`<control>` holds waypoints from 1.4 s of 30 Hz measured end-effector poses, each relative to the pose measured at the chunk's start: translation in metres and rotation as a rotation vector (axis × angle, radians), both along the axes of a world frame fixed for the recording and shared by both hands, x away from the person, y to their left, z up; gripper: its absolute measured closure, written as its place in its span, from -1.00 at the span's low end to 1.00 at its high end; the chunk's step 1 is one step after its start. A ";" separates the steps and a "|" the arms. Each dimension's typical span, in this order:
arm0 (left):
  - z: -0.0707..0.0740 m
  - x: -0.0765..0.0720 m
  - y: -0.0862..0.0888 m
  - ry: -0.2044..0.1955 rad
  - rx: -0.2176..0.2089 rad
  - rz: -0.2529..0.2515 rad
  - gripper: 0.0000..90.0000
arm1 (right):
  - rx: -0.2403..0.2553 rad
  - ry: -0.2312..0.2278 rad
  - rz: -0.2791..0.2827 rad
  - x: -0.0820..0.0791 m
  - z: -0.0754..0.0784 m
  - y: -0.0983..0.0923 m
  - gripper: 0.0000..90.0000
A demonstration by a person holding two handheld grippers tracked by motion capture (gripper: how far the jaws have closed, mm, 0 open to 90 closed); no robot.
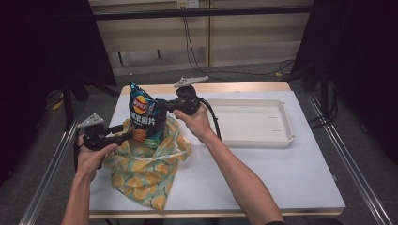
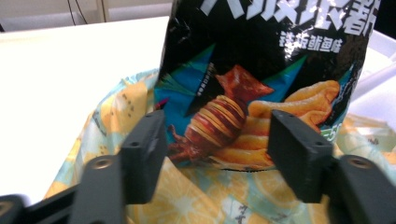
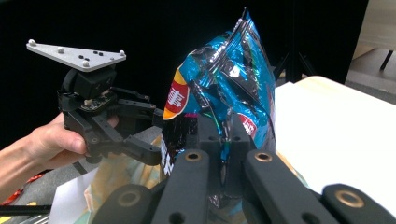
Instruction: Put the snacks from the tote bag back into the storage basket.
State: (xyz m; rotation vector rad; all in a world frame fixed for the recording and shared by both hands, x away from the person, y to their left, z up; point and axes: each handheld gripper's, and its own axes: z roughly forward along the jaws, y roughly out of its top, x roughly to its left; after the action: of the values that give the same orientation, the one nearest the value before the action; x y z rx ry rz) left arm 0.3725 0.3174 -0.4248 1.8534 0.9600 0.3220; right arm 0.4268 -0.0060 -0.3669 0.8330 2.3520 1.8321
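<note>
Extraction looks half done: right gripper (image 3: 219, 140) fingers pinch the crinkly blue-black chip bag (image 1: 146, 117), its base inside the yellow lemon-print sack (image 1: 145, 173) at table's (image 1: 281, 173) nine o'clock; left gripper (image 2: 219, 158) fingers are spread.

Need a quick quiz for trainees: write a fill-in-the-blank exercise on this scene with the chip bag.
1. The right gripper is shut on the ____ bag.
2. The left gripper has its jaws ____, apart from the bag.
3. The bag stands in a pouch printed with ____ slices.
4. The white ____ sits to the right on the table.

Missing words: chip; open; orange; tray
</note>
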 end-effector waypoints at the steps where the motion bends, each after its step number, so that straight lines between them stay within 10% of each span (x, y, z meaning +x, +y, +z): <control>1: 0.001 0.000 0.000 -0.004 -0.011 -0.001 -0.27 | 0.004 -0.002 -0.002 -0.001 0.002 -0.001 0.98; 11: 0.005 -0.001 0.005 -0.014 -0.048 0.035 -0.56 | 0.037 -0.025 -0.018 0.002 0.020 -0.016 0.98; 30: 0.004 -0.003 -0.002 -0.017 -0.045 0.027 -0.53 | 0.070 -0.082 -0.028 0.001 0.053 -0.029 0.98; 42: 0.014 -0.019 -0.016 -0.029 0.023 0.020 -0.69 | 0.062 -0.108 -0.039 0.000 0.065 -0.037 0.98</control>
State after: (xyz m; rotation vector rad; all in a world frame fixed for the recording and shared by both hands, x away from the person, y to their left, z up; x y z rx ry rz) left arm 0.3532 0.3018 -0.4108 1.8562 0.9593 0.3725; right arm 0.4267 -0.0435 -0.3021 0.7602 2.2103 1.8926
